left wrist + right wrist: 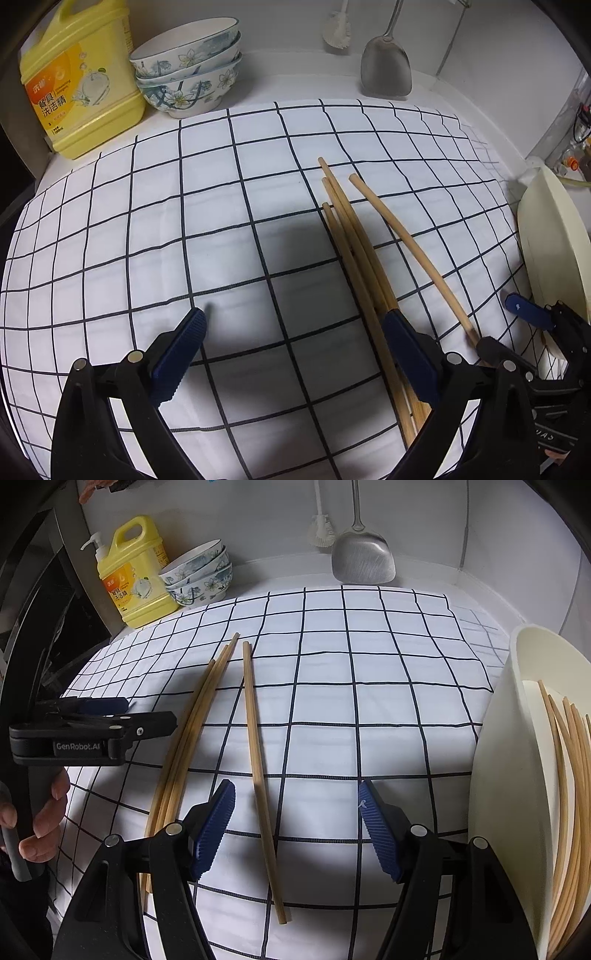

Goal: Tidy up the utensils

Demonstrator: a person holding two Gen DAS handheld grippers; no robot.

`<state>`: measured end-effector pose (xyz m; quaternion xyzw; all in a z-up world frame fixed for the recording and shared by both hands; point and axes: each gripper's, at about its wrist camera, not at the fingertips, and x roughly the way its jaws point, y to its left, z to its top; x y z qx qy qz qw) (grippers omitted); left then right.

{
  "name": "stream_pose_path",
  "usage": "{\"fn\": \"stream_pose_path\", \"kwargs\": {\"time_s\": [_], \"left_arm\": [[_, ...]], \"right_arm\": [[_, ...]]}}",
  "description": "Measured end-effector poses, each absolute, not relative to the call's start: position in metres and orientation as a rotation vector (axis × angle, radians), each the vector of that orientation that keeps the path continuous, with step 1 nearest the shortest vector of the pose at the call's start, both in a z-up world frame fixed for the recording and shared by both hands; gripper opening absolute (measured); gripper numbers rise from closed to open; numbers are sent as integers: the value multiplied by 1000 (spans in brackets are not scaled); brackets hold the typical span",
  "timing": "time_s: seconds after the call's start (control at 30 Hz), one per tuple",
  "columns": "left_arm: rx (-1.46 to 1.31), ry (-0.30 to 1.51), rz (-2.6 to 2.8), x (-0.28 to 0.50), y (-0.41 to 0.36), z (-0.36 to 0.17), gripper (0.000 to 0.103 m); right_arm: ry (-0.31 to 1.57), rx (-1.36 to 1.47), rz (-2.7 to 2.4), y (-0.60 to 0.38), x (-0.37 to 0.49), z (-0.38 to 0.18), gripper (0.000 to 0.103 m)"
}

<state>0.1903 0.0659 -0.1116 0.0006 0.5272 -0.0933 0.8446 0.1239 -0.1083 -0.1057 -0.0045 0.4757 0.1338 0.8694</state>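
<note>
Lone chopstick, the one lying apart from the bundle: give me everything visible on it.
The lone chopstick is a plain, pale wooden-looking stick, round, uniform in colour, seemingly intact. It lies flat on the checked cloth, apart from the bundle of three chopsticks to its left, not touching them. Its near end lies between the open fingers of the right gripper, which grips nothing. The left wrist view shows it too.
</note>
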Motion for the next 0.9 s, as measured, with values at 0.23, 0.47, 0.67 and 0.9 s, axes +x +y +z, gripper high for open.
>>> {"fn": "stream_pose_path", "kwargs": {"time_s": [0.23,0.47,0.67,0.9], "left_arm": [[29,1103,-183,190,61,-117,96],[31,1074,-167,185,66,-117,96],[87,1036,-111,176,69,-113,97],[182,1008,-57,175,63,-109,97]], "right_arm": [[1003,-1,290,-109,124,-107,66],[1006,-2,287,-107,126,-110,66],[999,-20,296,-101,124,-109,66],[1000,-23,302,-99,123,-110,66]]}}
